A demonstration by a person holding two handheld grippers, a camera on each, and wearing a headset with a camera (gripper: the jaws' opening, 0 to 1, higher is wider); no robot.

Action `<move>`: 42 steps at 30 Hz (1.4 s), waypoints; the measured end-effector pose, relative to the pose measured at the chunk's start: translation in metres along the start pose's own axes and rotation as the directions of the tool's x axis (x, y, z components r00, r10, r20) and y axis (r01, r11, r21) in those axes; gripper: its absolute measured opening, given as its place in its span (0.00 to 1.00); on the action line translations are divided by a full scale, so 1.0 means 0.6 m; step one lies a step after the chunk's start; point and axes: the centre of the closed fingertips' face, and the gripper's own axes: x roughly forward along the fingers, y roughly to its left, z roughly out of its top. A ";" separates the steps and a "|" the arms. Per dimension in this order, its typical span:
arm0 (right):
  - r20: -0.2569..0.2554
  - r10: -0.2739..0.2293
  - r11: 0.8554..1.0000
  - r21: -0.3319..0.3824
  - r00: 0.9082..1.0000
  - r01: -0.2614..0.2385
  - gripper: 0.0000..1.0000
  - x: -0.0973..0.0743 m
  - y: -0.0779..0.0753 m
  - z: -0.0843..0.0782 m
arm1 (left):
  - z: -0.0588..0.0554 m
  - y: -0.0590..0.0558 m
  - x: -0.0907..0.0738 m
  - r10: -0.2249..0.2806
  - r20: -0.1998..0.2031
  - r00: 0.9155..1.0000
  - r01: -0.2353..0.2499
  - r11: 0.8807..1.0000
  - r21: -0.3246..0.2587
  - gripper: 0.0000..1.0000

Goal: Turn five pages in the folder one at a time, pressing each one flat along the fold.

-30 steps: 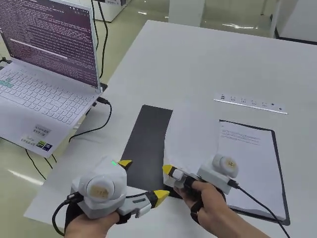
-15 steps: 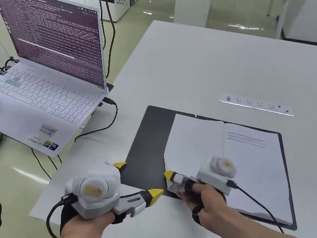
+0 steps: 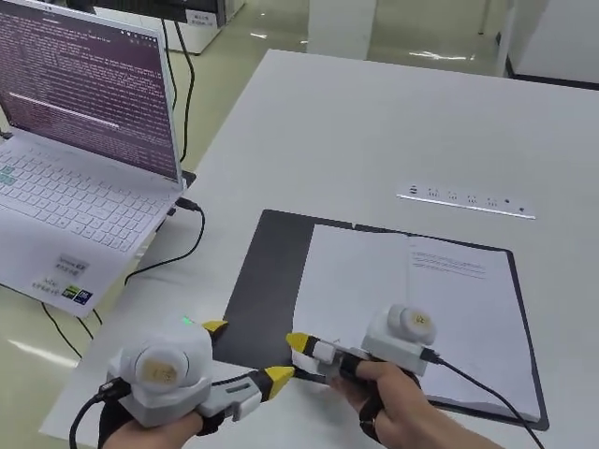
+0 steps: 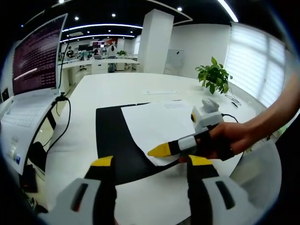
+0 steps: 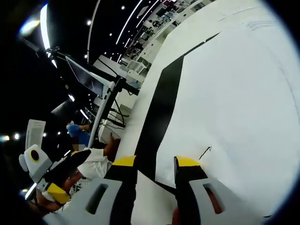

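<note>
A: Head view hangs high over the near edge of the white table [image 3: 374, 122], looking forward and down on the open black folder with white pages [image 3: 267, 281]; silver-white laptop [image 3: 65, 196] at left.
B: Left gripper view sits low, facing level across that same folder and laptop.
A: Right gripper view's rolled sideways, nose nearly on the page, sharing the folder's black cover.
</note>
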 end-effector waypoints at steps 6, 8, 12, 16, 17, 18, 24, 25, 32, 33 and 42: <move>0.042 -0.014 0.995 -0.094 0.999 0.018 0.34 -0.052 0.005 0.011 | 0.009 0.007 0.014 -0.016 -0.005 1.000 0.016 1.000 0.005 0.48; 0.058 -0.036 0.994 -0.098 0.998 0.042 0.35 -0.073 -0.004 0.015 | 0.006 0.005 0.023 -0.036 -0.028 0.999 0.036 0.999 0.003 0.41; 0.101 -0.086 0.990 -0.104 0.991 0.096 0.33 -0.115 -0.033 0.028 | 0.008 -0.006 0.039 -0.078 -0.047 0.996 0.079 0.997 0.013 0.25; 0.159 -0.128 0.988 -0.070 0.979 0.140 0.31 -0.152 -0.063 0.048 | 0.014 -0.015 0.066 -0.109 -0.064 0.992 0.112 0.993 0.044 0.22; 0.173 -0.132 0.988 -0.061 0.976 0.144 0.31 -0.159 -0.067 0.052 | 0.015 -0.017 0.076 -0.115 -0.072 0.991 0.119 0.991 0.053 0.20; 0.183 -0.137 0.987 -0.058 0.974 0.150 0.30 -0.165 -0.070 0.055 | 0.016 -0.018 0.083 -0.120 -0.076 0.990 0.124 0.990 0.060 0.19; 0.224 -0.163 0.984 -0.029 0.961 0.174 0.28 -0.190 -0.092 0.073 | 0.005 -0.032 0.131 -0.177 -0.118 0.977 0.186 0.980 0.065 0.11; 0.226 -0.165 0.984 -0.027 0.960 0.176 0.28 -0.192 -0.094 0.073 | 0.003 -0.032 0.137 -0.178 -0.121 0.976 0.187 0.980 0.066 0.09; 0.220 -0.185 0.981 -0.017 0.958 0.193 0.28 -0.200 -0.110 0.065 | -0.028 -0.030 0.173 -0.185 -0.178 0.966 0.192 0.981 0.024 0.03; 0.219 -0.187 0.981 -0.015 0.958 0.195 0.27 -0.200 -0.111 0.063 | -0.032 -0.030 0.176 -0.188 -0.184 0.965 0.195 0.981 0.017 0.02; 0.219 -0.187 0.981 -0.008 0.958 0.194 0.24 -0.198 -0.113 0.063 | -0.088 -0.010 0.196 -0.145 -0.286 0.947 0.156 0.988 0.016 0.00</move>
